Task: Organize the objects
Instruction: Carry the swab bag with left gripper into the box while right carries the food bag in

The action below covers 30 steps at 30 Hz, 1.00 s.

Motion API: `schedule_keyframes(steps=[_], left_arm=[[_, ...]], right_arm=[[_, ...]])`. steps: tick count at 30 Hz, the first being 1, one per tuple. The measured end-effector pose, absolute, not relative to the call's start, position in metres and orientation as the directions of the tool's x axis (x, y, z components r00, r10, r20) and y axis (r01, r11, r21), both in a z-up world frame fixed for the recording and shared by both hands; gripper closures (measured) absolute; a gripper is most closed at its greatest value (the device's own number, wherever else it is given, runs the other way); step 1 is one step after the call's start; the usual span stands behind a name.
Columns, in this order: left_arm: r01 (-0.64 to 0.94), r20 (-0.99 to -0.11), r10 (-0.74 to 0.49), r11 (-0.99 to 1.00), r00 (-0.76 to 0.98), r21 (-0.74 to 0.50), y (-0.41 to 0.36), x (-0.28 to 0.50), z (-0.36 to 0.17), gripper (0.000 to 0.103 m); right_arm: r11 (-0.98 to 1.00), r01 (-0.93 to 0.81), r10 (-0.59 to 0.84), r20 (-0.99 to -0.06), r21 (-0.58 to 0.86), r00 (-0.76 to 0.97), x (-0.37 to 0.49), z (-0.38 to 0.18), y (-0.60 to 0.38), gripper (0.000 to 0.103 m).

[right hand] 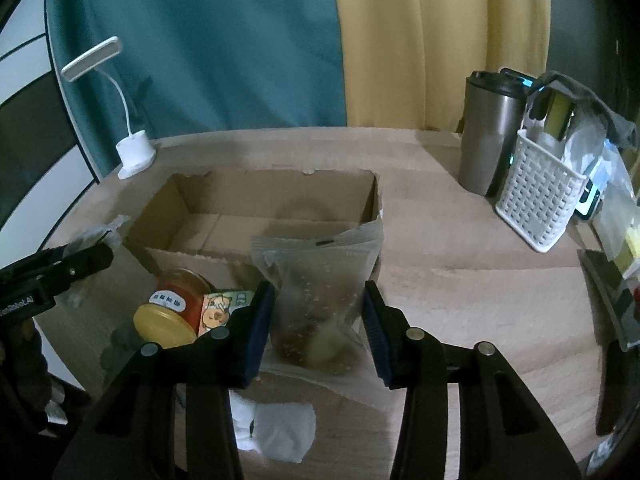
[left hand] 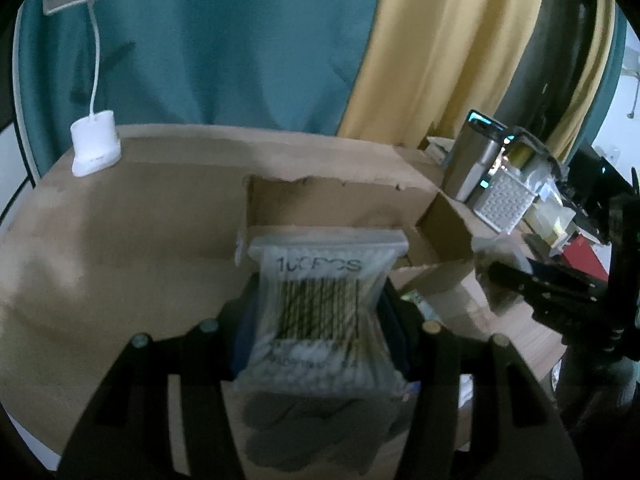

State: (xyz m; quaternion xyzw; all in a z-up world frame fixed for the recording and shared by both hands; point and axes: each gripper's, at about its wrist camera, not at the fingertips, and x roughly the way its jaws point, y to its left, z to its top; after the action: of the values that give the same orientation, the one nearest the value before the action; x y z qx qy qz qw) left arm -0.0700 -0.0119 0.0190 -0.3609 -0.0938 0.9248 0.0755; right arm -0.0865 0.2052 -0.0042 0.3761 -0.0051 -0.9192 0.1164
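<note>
My left gripper point(left hand: 320, 312) is shut on a clear pack of cotton swabs point(left hand: 324, 312) marked "100PCS" and holds it just in front of the open cardboard box point(left hand: 328, 204). My right gripper point(right hand: 318, 312) is shut on a clear snack pouch point(right hand: 320, 292) with brown contents and holds it at the box's point(right hand: 264, 200) near right corner. The box looks empty inside. A jar point(right hand: 172, 312) with a yellow lid lies on its side in front of the box, beside a small green cartoon carton point(right hand: 222, 310). The left gripper also shows in the right wrist view point(right hand: 76, 264), with a bit of the swab pack.
A white desk lamp point(right hand: 134, 152) stands at the back left of the wooden table point(right hand: 460, 280). A steel tumbler point(right hand: 488, 132) and a white woven basket point(right hand: 538, 204) stand at the right. A crumpled white tissue point(right hand: 276, 432) lies near the front. Curtains hang behind.
</note>
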Motion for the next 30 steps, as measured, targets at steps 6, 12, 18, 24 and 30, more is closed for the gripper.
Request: schedule_keyframes(steps=[6, 12, 18, 24, 30], left_arm=[[-0.084, -0.636, 0.209, -0.972, -0.742, -0.222, -0.006, -0.077, 0.031, 0.048], [-0.097, -0.632, 0.216, -0.971, -0.744, -0.218, 0.000, -0.088, 0.036, 0.048], [-0.107, -0.632, 0.224, -0.970, -0.742, -0.218, 0.006, -0.099, 0.039, 0.048], [-0.121, -0.632, 0.232, -0.969, -0.739, -0.215, 0.014, -0.112, 0.040, 0.047], [-0.128, -0.635, 0.241, -0.967, -0.734, -0.220, 0.018, -0.123, 0.038, 0.047]], right_arm=[[-0.971, 0.218, -0.227, -0.675, 0.100, -0.702, -0.092, 0.004, 0.208, 0.057], [-0.970, 0.222, -0.232, -0.664, 0.101, -0.711, -0.100, 0.012, 0.211, 0.057], [-0.970, 0.221, -0.234, -0.662, 0.105, -0.712, -0.108, 0.013, 0.217, 0.057], [-0.969, 0.223, -0.235, -0.662, 0.105, -0.712, -0.115, 0.016, 0.219, 0.057], [-0.969, 0.225, -0.237, -0.665, 0.105, -0.708, -0.124, 0.016, 0.218, 0.057]])
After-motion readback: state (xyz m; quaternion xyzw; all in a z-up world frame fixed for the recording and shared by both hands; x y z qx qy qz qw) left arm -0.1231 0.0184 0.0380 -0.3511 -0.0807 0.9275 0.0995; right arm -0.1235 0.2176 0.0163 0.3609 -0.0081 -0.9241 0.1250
